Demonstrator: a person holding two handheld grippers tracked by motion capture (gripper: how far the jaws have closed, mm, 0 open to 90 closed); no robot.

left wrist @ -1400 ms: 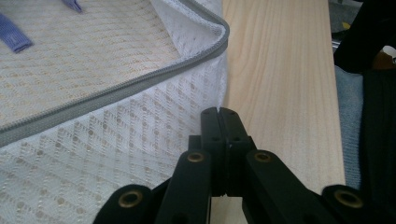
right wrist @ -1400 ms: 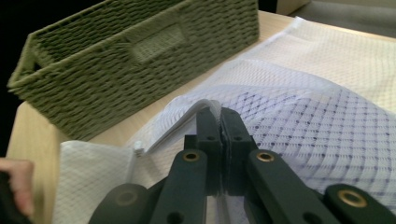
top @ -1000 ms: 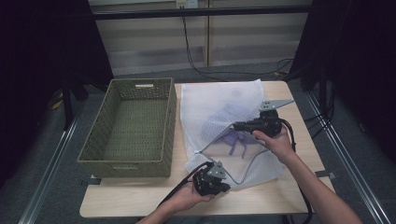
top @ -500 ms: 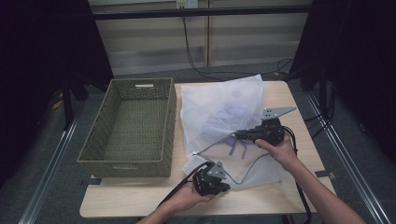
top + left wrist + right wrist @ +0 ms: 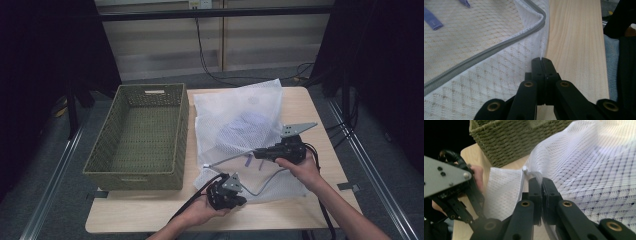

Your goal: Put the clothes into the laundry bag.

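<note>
1. The white mesh laundry bag (image 5: 240,135) lies flat across the table's (image 5: 320,120) right half, just beside the woven olive basket (image 5: 140,135); purple cloth (image 5: 245,131) shows dimly inside.
2. The left gripper (image 5: 239,200), jaws pressed together on the bag's near edge, anchors it by the table's front edge.
3. The right gripper (image 5: 257,154) pinches the upper mesh layer beside the grey zipper (image 5: 486,53).
4. Judged step: opening the bag's mouth. Next calls for lifting that limp, slippery layer clear.

White mesh cloth bag (image 5: 240,125), woven wicker basket (image 5: 140,135)
</note>
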